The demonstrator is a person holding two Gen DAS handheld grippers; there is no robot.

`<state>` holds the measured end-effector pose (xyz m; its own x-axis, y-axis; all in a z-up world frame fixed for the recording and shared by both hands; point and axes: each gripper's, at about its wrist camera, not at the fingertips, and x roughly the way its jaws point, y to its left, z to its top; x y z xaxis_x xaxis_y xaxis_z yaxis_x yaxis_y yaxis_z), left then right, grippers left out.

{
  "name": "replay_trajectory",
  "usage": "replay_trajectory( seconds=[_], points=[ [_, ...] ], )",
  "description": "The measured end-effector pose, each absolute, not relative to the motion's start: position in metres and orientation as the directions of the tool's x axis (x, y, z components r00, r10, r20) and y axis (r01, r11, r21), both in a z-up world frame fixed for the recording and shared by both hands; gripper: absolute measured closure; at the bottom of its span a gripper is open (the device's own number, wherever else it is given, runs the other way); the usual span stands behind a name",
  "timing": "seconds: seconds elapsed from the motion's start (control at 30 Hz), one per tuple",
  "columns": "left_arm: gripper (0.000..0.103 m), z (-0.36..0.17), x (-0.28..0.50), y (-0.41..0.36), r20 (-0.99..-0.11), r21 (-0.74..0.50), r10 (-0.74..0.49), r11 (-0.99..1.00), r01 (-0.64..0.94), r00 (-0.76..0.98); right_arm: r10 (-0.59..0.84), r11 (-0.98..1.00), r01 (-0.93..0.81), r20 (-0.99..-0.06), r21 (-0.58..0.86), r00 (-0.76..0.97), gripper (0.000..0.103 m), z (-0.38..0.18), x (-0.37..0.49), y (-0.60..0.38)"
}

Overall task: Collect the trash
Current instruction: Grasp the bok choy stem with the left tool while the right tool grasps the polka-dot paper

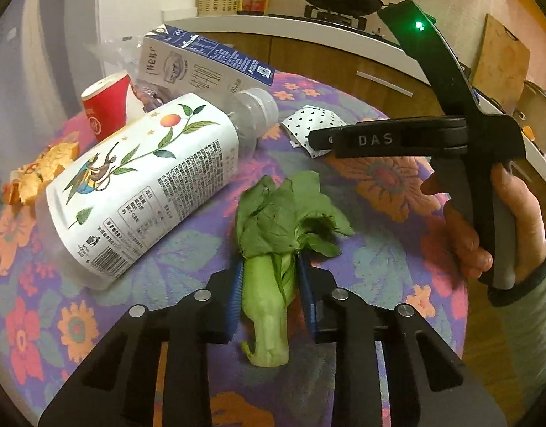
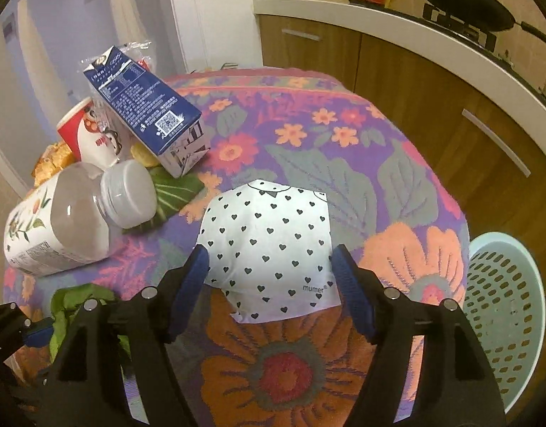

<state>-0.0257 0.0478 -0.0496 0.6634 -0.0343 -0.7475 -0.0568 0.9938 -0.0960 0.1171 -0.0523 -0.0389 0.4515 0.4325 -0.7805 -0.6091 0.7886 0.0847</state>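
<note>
While your left tool (image 1: 269,284) pinches the bok choy (image 1: 273,249) at its pale stalk, your right tool (image 2: 273,284) stands spread around the heart-print wrapper (image 2: 269,238). Both items lie on the floral surface (image 2: 308,142), near the plastic bottle (image 1: 141,185) and milk carton (image 2: 148,114).

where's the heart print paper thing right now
The heart-print paper lies flat on the floral tablecloth, between the open fingers of the right gripper. The tipped bottle is to its left and the green basket off the table edge to its right.
</note>
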Motion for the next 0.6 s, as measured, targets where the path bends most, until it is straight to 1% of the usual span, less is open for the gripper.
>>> replay_trajectory(
  seconds=[0.07,0.1,0.13,0.17,0.2,0.33,0.47,0.53,0.6],
  points=[
    [0.079,-0.05,-0.026,0.047,-0.745,-0.096,-0.035,0.994,-0.056,0.666,0.419,0.786,-0.616,-0.781,0.057,0.463,0.045,-0.039,0.113,-0.048],
    [0.079,-0.049,-0.026,0.047,-0.743,-0.099,-0.039,0.994,-0.052,0.668,0.425,0.778,-0.626,-0.778,0.053,0.462,0.053,-0.039,0.112,-0.047],
    [0.079,-0.048,-0.028,0.046,-0.742,-0.1,-0.04,0.994,-0.051,0.67,0.431,0.77,-0.636,-0.776,0.05,0.46,0.059,-0.039,0.109,-0.046],
    [0.079,-0.048,-0.029,0.045,-0.741,-0.1,-0.041,0.994,-0.05,0.671,0.437,0.765,-0.642,-0.773,0.051,0.46,0.062,-0.039,0.107,-0.046],
    [0.079,-0.046,-0.029,0.044,-0.74,-0.101,-0.042,0.994,-0.05,0.671,0.448,0.758,-0.65,-0.77,0.056,0.455,0.069,-0.038,0.105,-0.046],
    [0.079,-0.043,-0.034,0.045,-0.73,-0.108,-0.04,0.993,-0.057,0.682,0.473,0.752,-0.657,-0.744,0.061,0.472,0.081,-0.034,0.098,-0.051],
    [0.079,-0.037,-0.037,0.045,-0.712,-0.144,-0.064,0.988,-0.056,0.699,0.51,0.761,-0.641,-0.697,0.094,0.504,0.082,-0.026,0.094,-0.066],
    [0.079,-0.031,-0.038,0.042,-0.697,-0.149,-0.072,0.988,-0.046,0.713,0.524,0.771,-0.627,-0.67,0.111,0.525,0.084,-0.023,0.093,-0.078],
    [0.079,-0.025,-0.038,0.038,-0.685,-0.151,-0.077,0.988,-0.038,0.725,0.531,0.778,-0.616,-0.654,0.125,0.538,0.085,-0.022,0.092,-0.09]
  ],
)
